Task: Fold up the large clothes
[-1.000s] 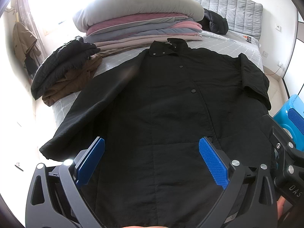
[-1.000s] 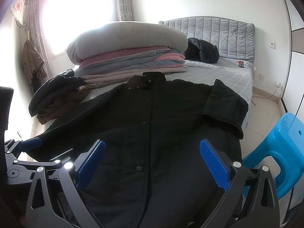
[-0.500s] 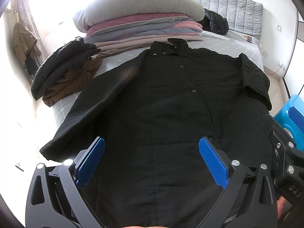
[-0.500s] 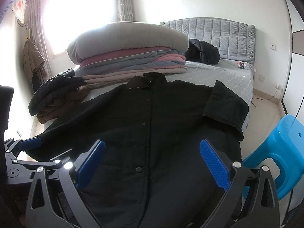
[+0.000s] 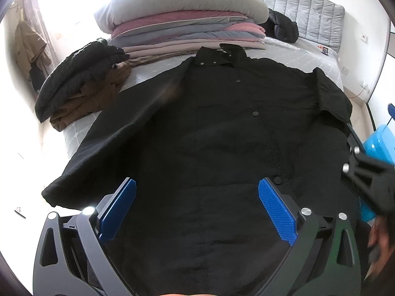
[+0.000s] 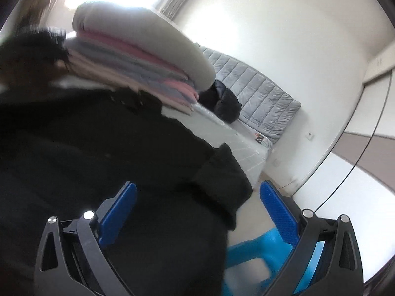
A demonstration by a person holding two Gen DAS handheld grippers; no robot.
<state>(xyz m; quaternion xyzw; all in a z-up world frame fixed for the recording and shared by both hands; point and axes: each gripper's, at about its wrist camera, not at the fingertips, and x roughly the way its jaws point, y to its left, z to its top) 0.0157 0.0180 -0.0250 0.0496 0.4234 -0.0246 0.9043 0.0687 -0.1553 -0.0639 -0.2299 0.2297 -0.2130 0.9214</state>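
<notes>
A long black coat [image 5: 209,128] lies spread front-up across the bed [image 5: 291,51], collar toward the stack of folded bedding [image 5: 187,32], its right sleeve [image 6: 222,180] hanging off the mattress edge above a blue stool [image 6: 249,251]. The left gripper [image 5: 197,212] hovers over the hem, jaws wide apart and holding nothing. The right gripper [image 6: 197,212], also wide open and empty, is tilted toward that drooping sleeve; its view is blurred. A shallow pinch there would probably let the heavy fabric slip, or drag the whole coat askew. No containers are visible.
</notes>
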